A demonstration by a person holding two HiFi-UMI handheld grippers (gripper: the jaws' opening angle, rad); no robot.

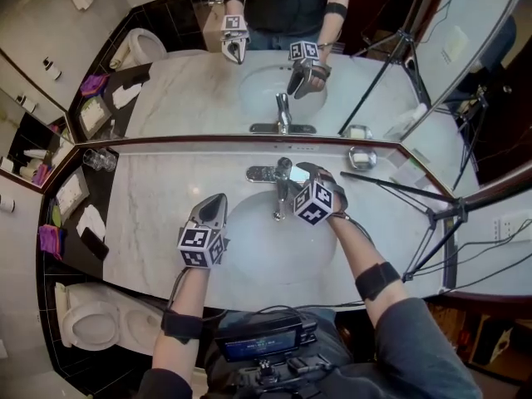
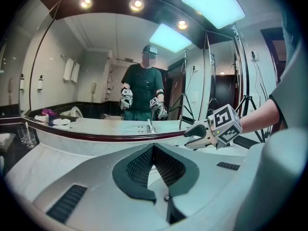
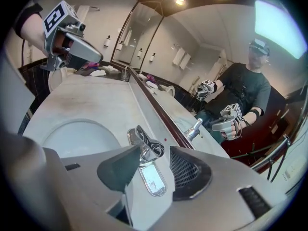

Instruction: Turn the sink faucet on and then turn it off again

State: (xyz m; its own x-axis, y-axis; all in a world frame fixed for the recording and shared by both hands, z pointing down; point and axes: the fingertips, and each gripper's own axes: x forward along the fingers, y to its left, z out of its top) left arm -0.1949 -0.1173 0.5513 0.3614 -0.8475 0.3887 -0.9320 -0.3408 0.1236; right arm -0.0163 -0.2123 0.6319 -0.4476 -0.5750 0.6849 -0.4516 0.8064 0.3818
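The chrome faucet [image 1: 281,181] stands at the back of the white basin [image 1: 258,239]. My right gripper [image 1: 303,171] reaches in from the right at its flat lever handle [image 3: 153,179]. In the right gripper view the handle lies between the two jaws of that gripper [image 3: 155,150] with a gap on each side, so it is open and not pressing. The spout body [image 3: 144,143] points toward the basin [image 3: 77,138]. My left gripper [image 1: 218,199] hovers over the basin's left rim, shut and holding nothing [image 2: 154,150]. No water stream shows.
A large mirror [image 1: 166,98] rises right behind the marble counter [image 1: 158,214]. Drinking glasses [image 1: 100,159] stand at the back left, a small dish [image 1: 362,157] at the back right. A tripod [image 1: 432,214] leans in at the right. A toilet [image 1: 91,322] sits lower left.
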